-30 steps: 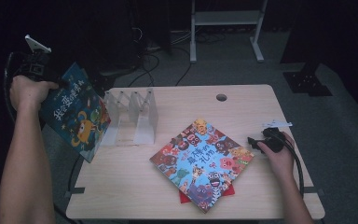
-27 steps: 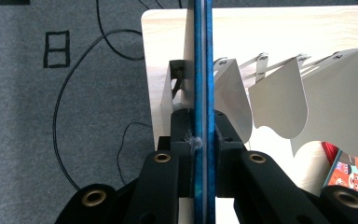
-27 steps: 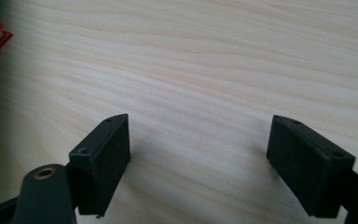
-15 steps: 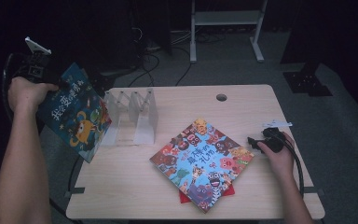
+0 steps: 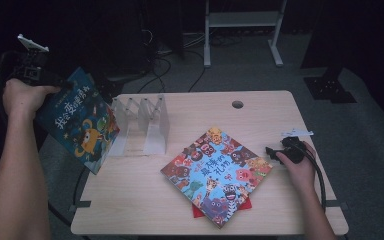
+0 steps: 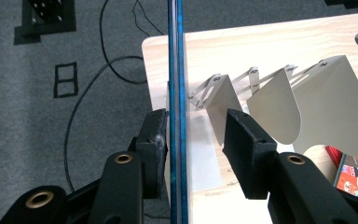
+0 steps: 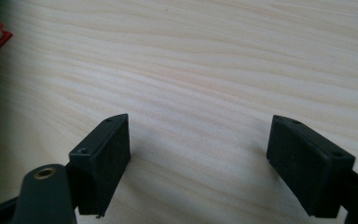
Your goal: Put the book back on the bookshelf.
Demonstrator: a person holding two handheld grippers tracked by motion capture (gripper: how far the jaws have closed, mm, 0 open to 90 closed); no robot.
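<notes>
A blue picture book (image 5: 80, 125) stands tilted at the table's left edge, next to the clear divider rack (image 5: 142, 120). My left gripper (image 5: 60, 84) is at the book's upper left corner. In the left gripper view the book's edge (image 6: 176, 93) runs between the jaws, against the left pad (image 6: 157, 135), with a gap to the right pad. These jaws have just been opening around the book, so my left gripper (image 6: 196, 121) is open. My right gripper (image 5: 272, 152) rests open on the table's right side, with bare wood between its fingers (image 7: 198, 135).
A colourful animal book (image 5: 217, 172) lies flat mid-table on top of a red book (image 5: 197, 210). The rack's dividers (image 6: 279, 98) stand just right of the blue book. The wooden table (image 5: 260, 115) has a cable hole (image 5: 237, 104). A white desk frame (image 5: 242, 22) stands behind.
In the high view the blue book and the left hand stay at the table's left edge with hardly any shift. The right hand has not moved.
</notes>
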